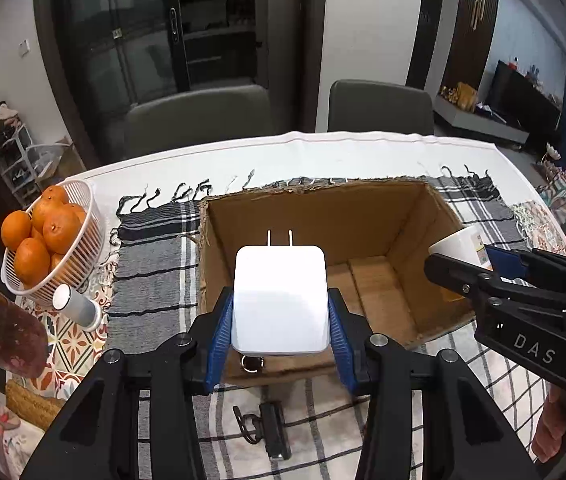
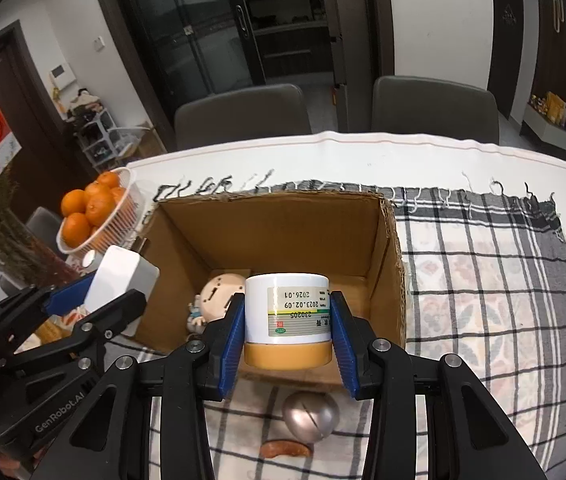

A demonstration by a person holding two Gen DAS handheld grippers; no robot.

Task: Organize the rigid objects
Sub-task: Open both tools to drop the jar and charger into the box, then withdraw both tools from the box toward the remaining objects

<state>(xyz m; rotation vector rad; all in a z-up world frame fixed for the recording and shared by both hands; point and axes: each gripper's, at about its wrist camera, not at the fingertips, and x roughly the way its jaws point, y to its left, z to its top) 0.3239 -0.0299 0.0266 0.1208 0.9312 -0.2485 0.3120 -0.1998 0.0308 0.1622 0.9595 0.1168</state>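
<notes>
Left gripper (image 1: 281, 316) clamped on white charger (image 1: 281, 300), its 2 prongs toward 12 o'clock over the cardboard box (image 1: 363, 208), right gripper (image 2: 287, 334) gripping white jar (image 2: 287, 312) – orange lid nearest – above the box's 6 o'clock edge, metal egg-shaped object (image 2: 310, 414) on plaid cloth (image 2: 483, 280) below.

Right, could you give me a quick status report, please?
Left gripper shut on white charger; right gripper shut on medicine jar. Both over cardboard box. Path clear.

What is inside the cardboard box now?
In the cardboard box, a small doll-like figure lies near its left wall. The jar hides the floor behind it.
</notes>
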